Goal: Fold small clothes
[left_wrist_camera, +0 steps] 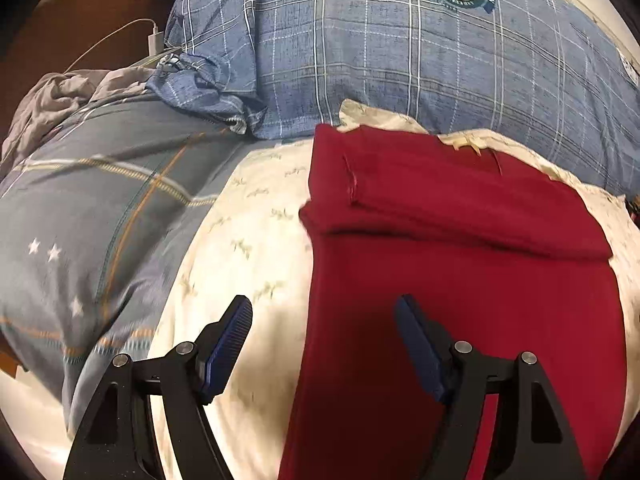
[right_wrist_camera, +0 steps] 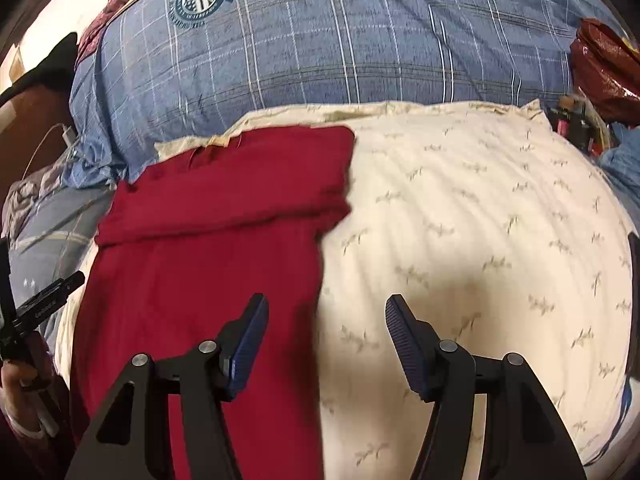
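Observation:
A dark red garment (left_wrist_camera: 460,280) (right_wrist_camera: 208,248) lies flat on a cream patterned bedspread (left_wrist_camera: 240,248) (right_wrist_camera: 480,220), its far end folded over into a thick band. My left gripper (left_wrist_camera: 324,308) hangs open above the garment's left edge; the right fingertip is over red cloth, the left over cream. My right gripper (right_wrist_camera: 326,306) hovers open over the garment's right edge, its left finger above the red cloth. Neither holds anything. The other gripper's body and a hand (right_wrist_camera: 28,360) show at the left border of the right wrist view.
A blue plaid quilt with a round badge (left_wrist_camera: 400,48) (right_wrist_camera: 320,40) is piled behind the garment. A grey-blue striped pillow with stars (left_wrist_camera: 88,220) lies left. A white charger and cable (left_wrist_camera: 154,38) sit at far left, a red plastic bag (right_wrist_camera: 604,64) at far right.

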